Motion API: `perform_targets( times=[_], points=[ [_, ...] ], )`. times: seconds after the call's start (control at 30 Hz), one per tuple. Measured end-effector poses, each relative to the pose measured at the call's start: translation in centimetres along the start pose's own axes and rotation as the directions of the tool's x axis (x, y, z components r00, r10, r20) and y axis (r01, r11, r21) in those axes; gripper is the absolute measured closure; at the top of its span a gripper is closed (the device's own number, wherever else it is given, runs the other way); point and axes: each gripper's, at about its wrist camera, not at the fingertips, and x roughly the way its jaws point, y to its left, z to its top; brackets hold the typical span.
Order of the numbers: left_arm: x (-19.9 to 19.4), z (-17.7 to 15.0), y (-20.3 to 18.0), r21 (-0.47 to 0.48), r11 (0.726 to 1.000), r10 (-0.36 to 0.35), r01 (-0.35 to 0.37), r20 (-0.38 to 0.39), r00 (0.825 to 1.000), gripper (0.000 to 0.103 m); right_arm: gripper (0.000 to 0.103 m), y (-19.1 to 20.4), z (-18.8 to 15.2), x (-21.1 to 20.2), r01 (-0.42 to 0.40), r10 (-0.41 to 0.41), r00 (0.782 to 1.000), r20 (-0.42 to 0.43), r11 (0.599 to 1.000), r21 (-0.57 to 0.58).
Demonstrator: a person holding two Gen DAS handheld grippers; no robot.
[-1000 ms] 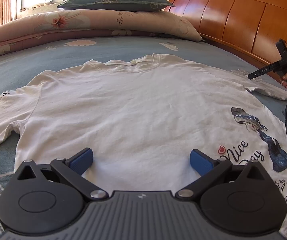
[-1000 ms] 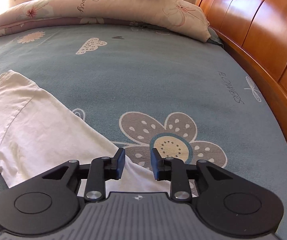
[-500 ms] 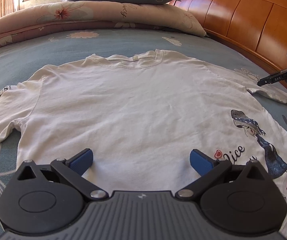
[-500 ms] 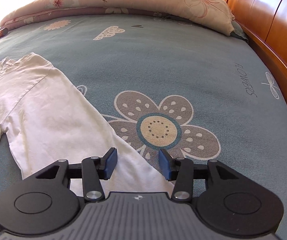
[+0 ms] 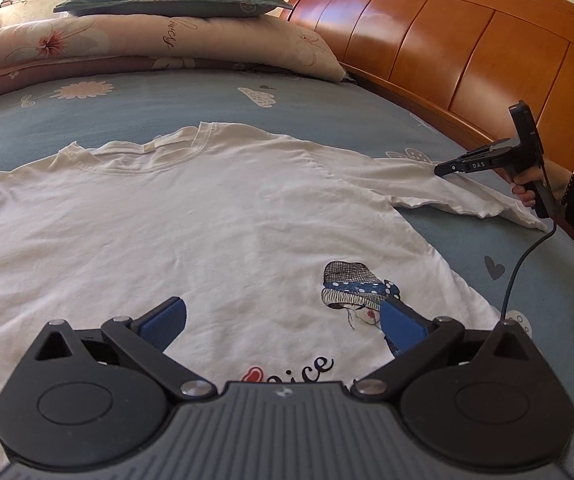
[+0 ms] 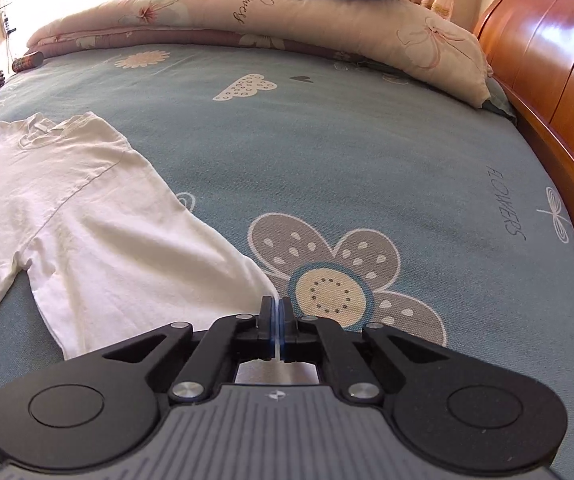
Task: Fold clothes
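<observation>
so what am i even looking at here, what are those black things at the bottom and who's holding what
Those black shapes are handheld tongs; a person holds one in each hand, each with a camera looking along its fingers. The left tongs hang open over a white t-shirt spread flat on a blue flowered bedsheet. The other picture is from the right tongs, which have just been closing and are now shut on the edge of the shirt's sleeve. From the left camera you see them at the far right, with the hand gripping the handle.
</observation>
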Motion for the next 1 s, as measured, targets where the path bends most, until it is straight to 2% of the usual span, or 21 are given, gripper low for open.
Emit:
perform_targets(
  times=[0.1, 0.17, 0.23, 0.27, 0.37, 0.4, 0.47, 0.6, 0.7, 0.77, 0.87, 0.9, 0.93, 1.0],
  points=[
    [-0.2, -0.3, 0.0, -0.004, 1.0, -0.005, 0.005, -0.014, 1.0, 0.001, 0.099, 0.3, -0.3, 0.7, 0.035, -0.035, 0.999, -0.017, 0.999, 0.02],
    [-0.6, -0.5, 0.1, 0.002, 1.0, 0.007, -0.007, -0.014, 1.0, 0.001, 0.089, 0.1, -0.5, -0.5, 0.069, -0.069, 0.998, 0.003, 0.997, 0.044],
    [-1.1, -0.7, 0.5, 0.0, 1.0, 0.014, -0.014, -0.013, 1.0, 0.001, 0.073, -0.7, -1.1, -2.6, 0.099, -0.102, 0.994, 0.035, 0.992, 0.075],
    [-1.3, -0.8, 0.6, -0.003, 1.0, 0.017, -0.017, -0.012, 1.0, 0.001, 0.071, -1.3, -1.7, -3.7, 0.119, -0.124, 0.991, 0.044, 0.988, 0.096],
    [-1.5, -1.1, 1.0, -0.02, 0.999, 0.025, -0.026, -0.014, 1.0, 0.001, 0.064, -3.8, -4.4, -6.9, 0.201, -0.213, 0.976, 0.046, 0.961, 0.191],
    [-1.5, -1.2, 1.1, -0.026, 0.999, 0.028, -0.028, -0.016, 0.999, 0.001, 0.06, -4.7, -5.6, -7.8, 0.224, -0.24, 0.97, 0.044, 0.947, 0.232],
    [-1.4, -1.2, 0.9, -0.029, 0.999, 0.026, -0.027, -0.021, 0.999, 0.001, 0.059, -6.5, -8.5, -9.6, 0.263, -0.291, 0.956, 0.037, 0.907, 0.33],
    [-0.9, -1.1, 0.0, -0.011, 1.0, 0.013, -0.013, -0.028, 1.0, 0.001, 0.053, -8.6, -13.4, -10.9, 0.274, -0.331, 0.943, 0.038, 0.836, 0.475],
    [-0.7, -0.8, -0.9, 0.001, 1.0, 0.007, -0.007, -0.033, 0.999, 0.001, 0.042, -8.1, -15.1, -10.8, 0.271, -0.355, 0.931, 0.083, 0.826, 0.494],
    [-0.5, -0.7, -1.5, 0.012, 1.0, 0.006, -0.005, -0.038, 0.999, 0.001, 0.039, -7.2, -14.9, -10.3, 0.31, -0.383, 0.921, 0.074, 0.834, 0.457],
    [-0.4, -0.7, -1.9, 0.022, 1.0, 0.002, -0.001, -0.043, 0.999, 0.001, 0.04, -6.2, -14.5, -10.2, 0.341, -0.402, 0.914, 0.054, 0.834, 0.435],
    [-0.4, -0.7, -1.9, 0.023, 1.0, 0.003, -0.002, -0.046, 0.999, 0.001, 0.051, -6.0, -14.5, -10.3, 0.337, -0.398, 0.916, 0.054, 0.835, 0.435],
    [-0.3, -0.8, -2.0, 0.023, 1.0, 0.004, -0.003, -0.049, 0.999, 0.001, 0.07, -5.9, -14.5, -10.4, 0.328, -0.389, 0.919, 0.059, 0.841, 0.431],
    [-0.2, -0.9, -2.1, 0.024, 1.0, 0.007, -0.005, -0.055, 0.998, 0.001, 0.083, -5.7, -14.2, -10.6, 0.312, -0.375, 0.925, 0.07, 0.849, 0.427]
  ],
)
